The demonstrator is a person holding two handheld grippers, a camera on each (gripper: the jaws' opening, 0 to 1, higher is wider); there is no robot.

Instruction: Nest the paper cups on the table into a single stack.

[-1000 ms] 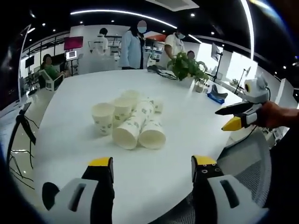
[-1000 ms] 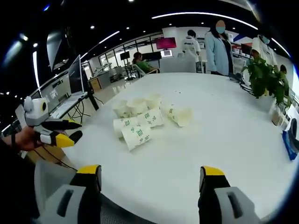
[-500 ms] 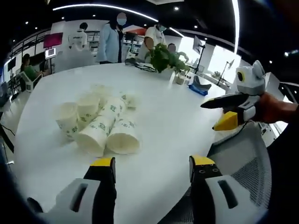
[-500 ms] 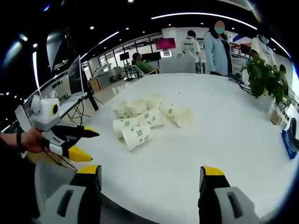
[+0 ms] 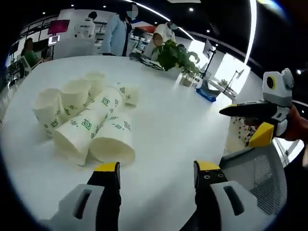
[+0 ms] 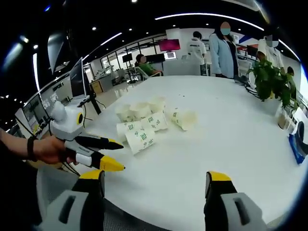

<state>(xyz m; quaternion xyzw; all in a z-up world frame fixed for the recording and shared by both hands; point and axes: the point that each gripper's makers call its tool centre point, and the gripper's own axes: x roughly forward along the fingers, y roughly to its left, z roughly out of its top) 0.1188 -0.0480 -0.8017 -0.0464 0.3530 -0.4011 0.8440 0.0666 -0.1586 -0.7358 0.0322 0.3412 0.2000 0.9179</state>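
Several white paper cups with green print sit in a cluster on the white table (image 5: 168, 110). Two lie on their sides nearest me (image 5: 113, 142) (image 5: 79, 132), and upright ones (image 5: 74, 94) stand behind them. My left gripper (image 5: 156, 168) is open and empty, just short of the lying cups. In the right gripper view the same cluster (image 6: 142, 126) lies mid-table, with the left gripper (image 6: 121, 155) held by a hand just left of it. My right gripper (image 6: 155, 175) is open and empty near the table's edge; it also appears as the right gripper (image 5: 238, 126) in the left gripper view.
A potted plant (image 5: 171, 55) (image 6: 272, 79) and a blue object (image 5: 208, 95) stand toward the table's far side. People stand beyond the far end. A mesh chair (image 5: 260, 178) is at the near edge. A desk with a monitor (image 6: 77, 77) lies beside the table.
My left gripper has moved forward over the table edge toward the cups, which now look larger in its view. The right gripper's view has held still.
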